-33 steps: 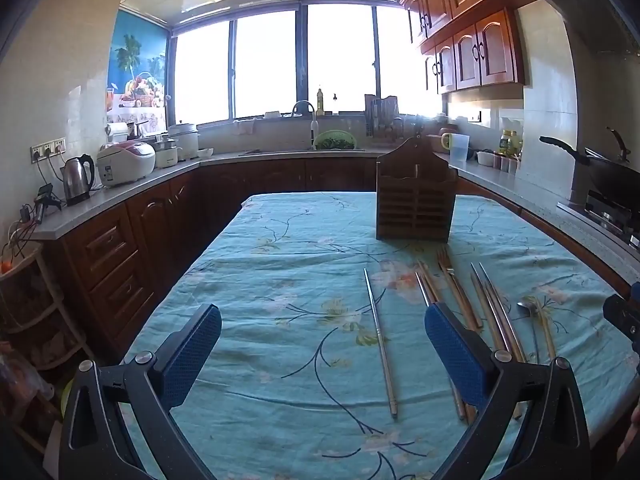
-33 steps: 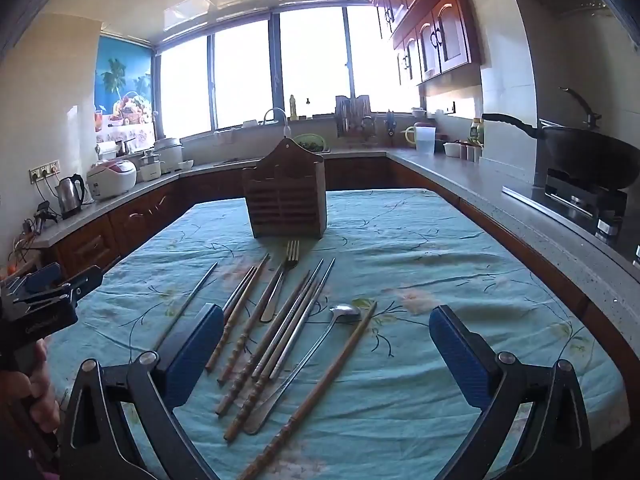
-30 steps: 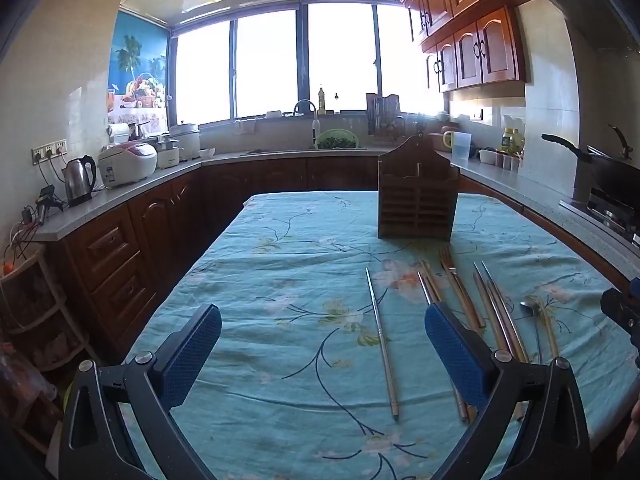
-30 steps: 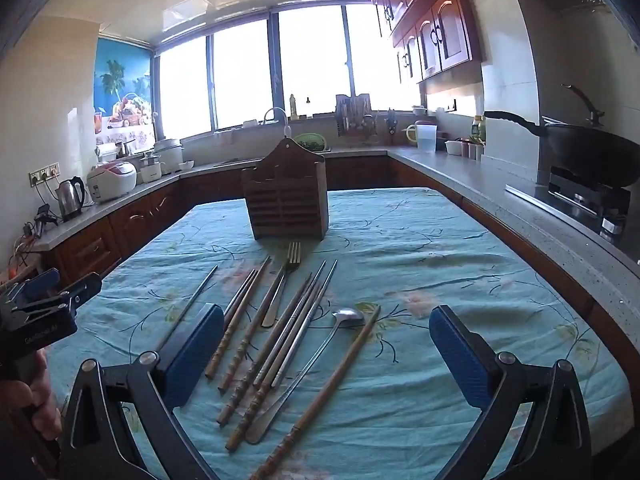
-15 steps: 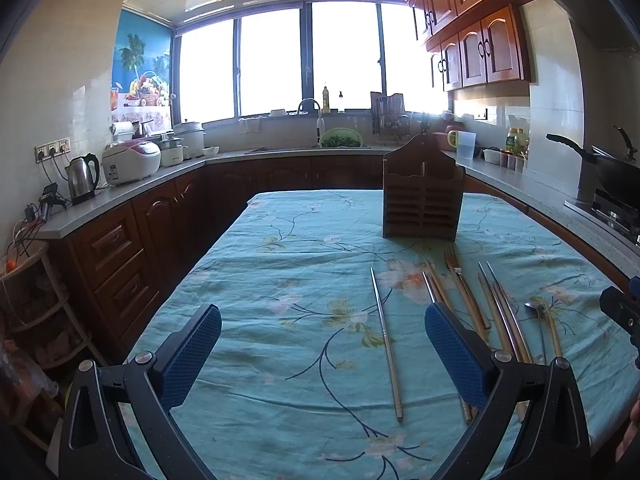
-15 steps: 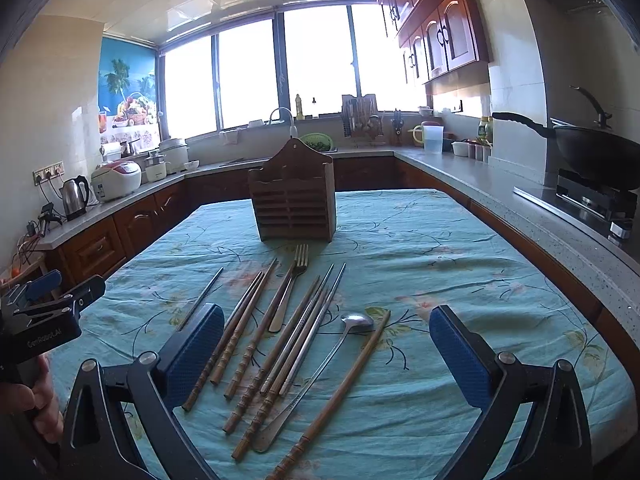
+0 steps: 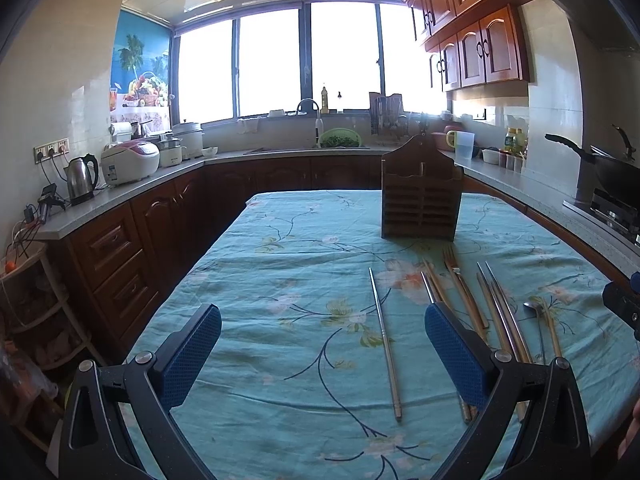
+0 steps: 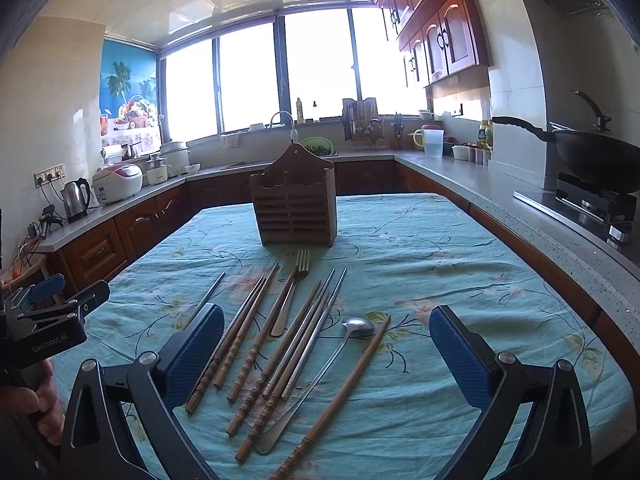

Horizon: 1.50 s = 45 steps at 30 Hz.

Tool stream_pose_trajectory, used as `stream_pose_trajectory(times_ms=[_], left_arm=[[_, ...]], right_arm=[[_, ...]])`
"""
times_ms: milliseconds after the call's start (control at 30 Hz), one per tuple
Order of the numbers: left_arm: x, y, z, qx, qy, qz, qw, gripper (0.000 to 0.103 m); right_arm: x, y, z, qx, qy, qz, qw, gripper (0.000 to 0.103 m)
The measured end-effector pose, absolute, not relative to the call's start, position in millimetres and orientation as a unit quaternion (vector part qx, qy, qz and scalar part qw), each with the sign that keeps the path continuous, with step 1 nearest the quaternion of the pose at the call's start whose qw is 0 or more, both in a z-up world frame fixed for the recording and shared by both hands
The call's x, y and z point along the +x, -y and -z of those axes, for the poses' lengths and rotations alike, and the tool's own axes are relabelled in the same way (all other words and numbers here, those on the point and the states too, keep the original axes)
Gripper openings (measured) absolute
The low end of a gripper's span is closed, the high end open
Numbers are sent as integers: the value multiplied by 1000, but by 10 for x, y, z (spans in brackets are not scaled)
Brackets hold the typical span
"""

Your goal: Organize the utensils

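A brown wooden utensil holder (image 8: pixel 295 204) stands upright at the far middle of the table; it also shows in the left wrist view (image 7: pixel 421 204). Several wooden and metal chopsticks (image 8: pixel 256 344), a fork (image 8: pixel 291 292) and a metal spoon (image 8: pixel 320 376) lie on the teal cloth in front of it. One metal chopstick (image 7: pixel 384 336) lies apart to the left. My right gripper (image 8: pixel 326 356) is open and empty above the utensils' near ends. My left gripper (image 7: pixel 322 352) is open and empty, left of the single chopstick.
The table (image 8: pixel 460 280) has a teal floral cloth. Counters run around the room, with a kettle (image 7: pixel 81 178) and rice cooker (image 7: pixel 129 162) on the left and a wok (image 8: pixel 596 160) on a stove at the right. A sink (image 7: pixel 308 148) sits under the window.
Both grippers have drifted a little forward and lower toward the utensils. Nothing on the table has moved; both stay open.
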<state>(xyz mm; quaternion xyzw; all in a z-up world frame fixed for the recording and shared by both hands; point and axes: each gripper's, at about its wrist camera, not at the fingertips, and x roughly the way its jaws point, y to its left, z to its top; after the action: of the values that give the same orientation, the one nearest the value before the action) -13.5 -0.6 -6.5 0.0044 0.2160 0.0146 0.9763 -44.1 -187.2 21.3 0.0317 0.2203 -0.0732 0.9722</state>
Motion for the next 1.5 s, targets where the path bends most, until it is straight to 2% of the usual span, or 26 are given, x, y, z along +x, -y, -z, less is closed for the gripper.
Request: stream_pose_trajectory(times_ms=[567, 967, 1033, 1167, 1267, 1300, 1367, 1400, 1500], left_arm=[[-84, -4, 75, 2, -227, -10, 974, 102], [353, -113, 15, -34, -296, 14, 955, 102], [476, -115, 5, -36, -312, 23, 949, 99], [755, -83, -28, -34, -346, 46, 936, 90], [987, -22, -29, -29, -375, 66, 924, 81], [1058, -12, -24, -30, -385, 72, 920, 76], [1219, 25, 2, -26, -406, 82, 910, 71], [1292, 43, 16, -23, -414, 85, 906, 65], [1498, 75, 51, -18, -441, 93, 892, 57]], right_arm=[[-422, 1885, -218, 36, -237, 73, 968, 103], [-186, 2058, -178, 69, -276, 60, 957, 102], [-121, 2097, -143, 79, -289, 58, 952, 96], [54, 2181, -11, 111, -331, 40, 936, 70], [206, 2207, 120, 133, -361, 28, 923, 56], [254, 2219, 166, 138, -372, 27, 918, 53], [343, 2238, 250, 147, -393, 26, 907, 46], [378, 2249, 287, 152, -402, 25, 903, 43], [460, 2318, 398, 148, -432, 38, 889, 37]])
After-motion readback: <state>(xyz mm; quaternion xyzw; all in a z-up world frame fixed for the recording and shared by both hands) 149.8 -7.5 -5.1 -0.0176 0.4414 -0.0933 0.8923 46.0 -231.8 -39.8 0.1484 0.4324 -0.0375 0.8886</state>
